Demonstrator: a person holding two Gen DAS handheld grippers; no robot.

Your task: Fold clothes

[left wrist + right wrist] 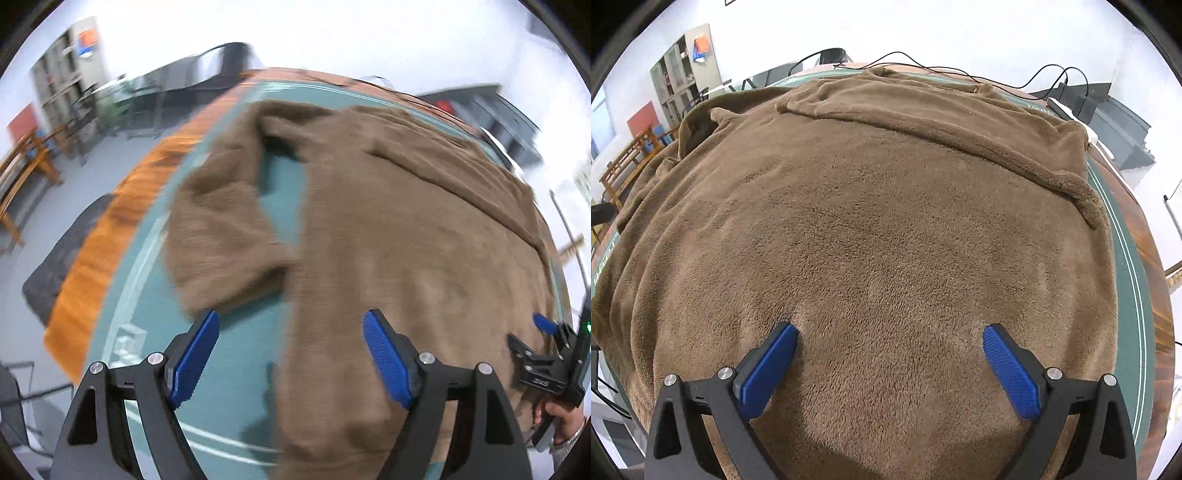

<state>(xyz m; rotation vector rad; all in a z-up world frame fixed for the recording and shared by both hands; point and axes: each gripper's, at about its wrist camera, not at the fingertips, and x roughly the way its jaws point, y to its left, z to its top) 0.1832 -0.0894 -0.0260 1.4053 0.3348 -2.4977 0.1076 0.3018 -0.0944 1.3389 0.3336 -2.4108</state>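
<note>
Brown fleece garment (886, 221) spread flat on the green-matted bench (236, 369), 1 sleeve (221, 229) turned inward. Left tongs (291, 354) and right tongs (890, 365) both gape, empty. Between folds, likely; next: grip an edge.

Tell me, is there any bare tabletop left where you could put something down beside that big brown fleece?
Yes. A green mat strip lies bare between the brown fleece garment and the orange table edge, below the folded sleeve. A narrow strip borders the fleece's other side. Elsewhere the fleece covers nearly everything.
</note>
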